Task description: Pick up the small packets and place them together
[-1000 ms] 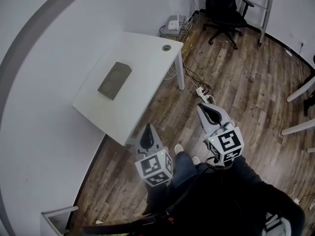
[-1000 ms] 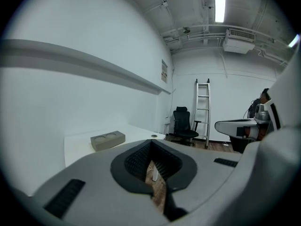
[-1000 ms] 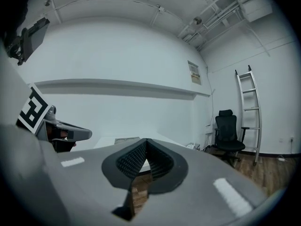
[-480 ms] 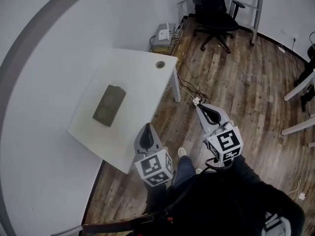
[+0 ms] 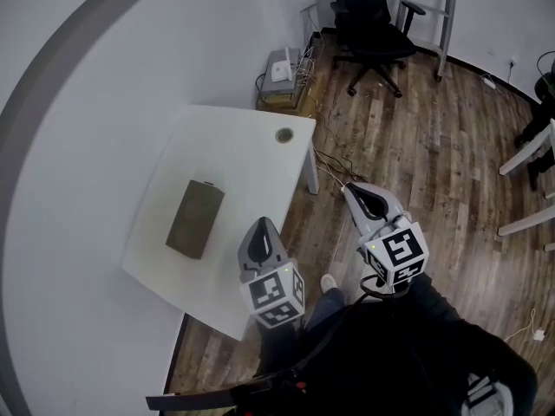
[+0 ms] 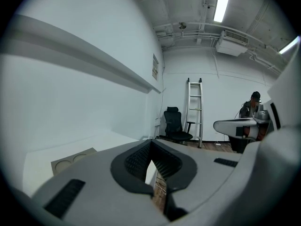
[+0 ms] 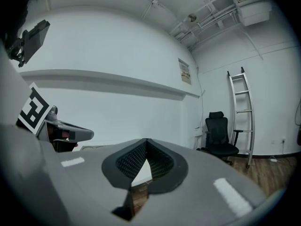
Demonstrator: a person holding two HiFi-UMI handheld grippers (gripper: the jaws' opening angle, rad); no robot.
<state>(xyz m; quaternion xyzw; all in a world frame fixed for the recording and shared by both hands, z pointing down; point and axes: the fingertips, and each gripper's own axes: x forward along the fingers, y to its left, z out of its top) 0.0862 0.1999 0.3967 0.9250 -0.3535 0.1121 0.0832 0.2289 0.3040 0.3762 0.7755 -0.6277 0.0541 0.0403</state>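
Head view, looking steeply down: a white rectangular bench (image 5: 251, 159) stands against a pale curved wall. The only thing on the bench is a flat grey-brown rectangular pad (image 5: 195, 219), lying near its middle on the wall side. No separate small packets can be made out, so the pad may be the packets or what carries them. The left tongs (image 5: 261, 230) hover over the near corner of the bench, well apart from the pad. The right tongs (image 5: 362, 198) hang over the wood-plank floor (image 5: 434, 146) just off the bench's open side. Both point forward, side by side, held out in front of the person's body. This looks like a carrying pose, with nothing to grip yet.

Left gripper view: the left tongs (image 6: 151, 147) are closed tip to tip with nothing between them, and they point almost level. The pad (image 6: 73, 159) lies on the bench ahead and to the left, showing two round marks on top.

Right gripper view: the right tongs (image 7: 145, 146) are likewise closed and empty, pointing nearly level past the bench's edge. Picking up has probably not begun.
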